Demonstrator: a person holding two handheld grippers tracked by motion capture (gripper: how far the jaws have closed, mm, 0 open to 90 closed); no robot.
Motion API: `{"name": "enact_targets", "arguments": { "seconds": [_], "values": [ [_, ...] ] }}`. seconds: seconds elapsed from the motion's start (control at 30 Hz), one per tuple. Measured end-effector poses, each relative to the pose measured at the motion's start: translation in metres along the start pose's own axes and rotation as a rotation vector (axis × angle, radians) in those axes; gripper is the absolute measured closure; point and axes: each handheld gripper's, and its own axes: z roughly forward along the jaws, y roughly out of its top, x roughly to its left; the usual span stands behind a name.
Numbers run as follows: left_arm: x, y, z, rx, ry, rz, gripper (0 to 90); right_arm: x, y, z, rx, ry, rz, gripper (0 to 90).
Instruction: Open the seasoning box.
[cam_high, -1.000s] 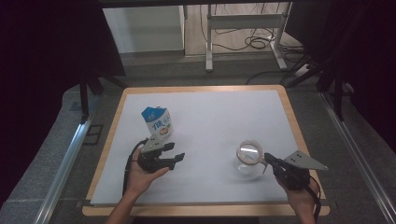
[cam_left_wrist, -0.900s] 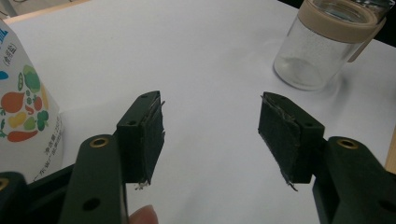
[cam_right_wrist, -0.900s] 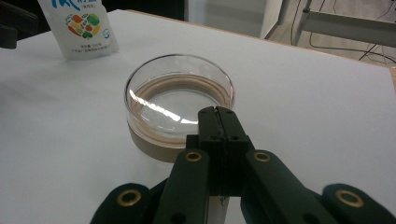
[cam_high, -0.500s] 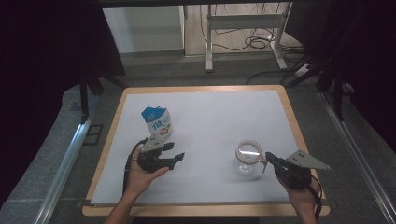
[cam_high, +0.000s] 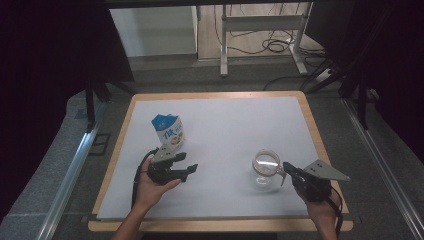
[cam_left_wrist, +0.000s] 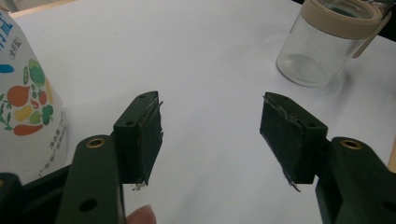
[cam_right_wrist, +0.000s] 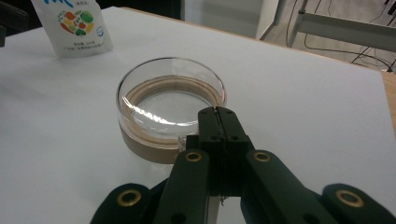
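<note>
Right tongs (cam_right_wrist: 219, 112): jaws pressed flat together with nothing between them, tips resting at the near rim of the jar's lid; in the high view they sit at the lower right of the surface, held by the person's right hand (cam_high: 320, 207).
Left tongs (cam_left_wrist: 210, 135): jaws apart and just opened a little further, only bare white surface between the pads; in the high view they lie low at the left, just below the carton, in the person's left hand (cam_high: 150, 185).
Jar (cam_high: 266, 169): clear glass, upright, tan band around the neck and a clear round lid on top; stands right of centre on the surface, just in front of the right tongs' tips. The left gripper view shows it at the upper right, well apart from those pads.
Carton (cam_high: 168, 131): white and blue, printed with vegetables, upright, left of centre; just beside the left tongs and not touched by the pads, well apart from the jar.
Surface (cam_high: 225, 125): white sheet over a wood-edged top.
Beyond the surface: grey floor, a metal frame's legs and black cables at the far side.
</note>
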Motion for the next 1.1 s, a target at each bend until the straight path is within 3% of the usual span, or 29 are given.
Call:
{"name": "enact_targets", "arguments": {
  "seconds": [0.47, 0.57, 0.7, 0.97, 1.1],
  "values": [
    [0.003, -0.004, -0.003, -0.011, 0.004, -0.021, 36.2, -0.002, -0.007, -0.004, -0.02, -0.008, 0.036, 90.0],
    [0.003, -0.004, -0.003, -0.012, 0.004, -0.02, 36.1, -0.002, -0.011, 0.0, 0.012, -0.022, 0.028, 90.0],
    [0.003, -0.004, -0.002, -0.012, 0.004, -0.021, 36.1, -0.003, -0.015, 0.002, 0.013, -0.02, 0.039, 90.0],
    [-0.001, 0.0, 0.004, -0.01, -0.007, -0.014, 36.3, -0.002, -0.015, 0.001, 0.01, -0.031, 0.028, 90.0],
    [-0.009, 0.009, 0.012, -0.009, -0.025, 0.012, 36.2, -0.003, -0.016, 0.002, 0.015, -0.036, 0.018, 90.0]
  ]
}}
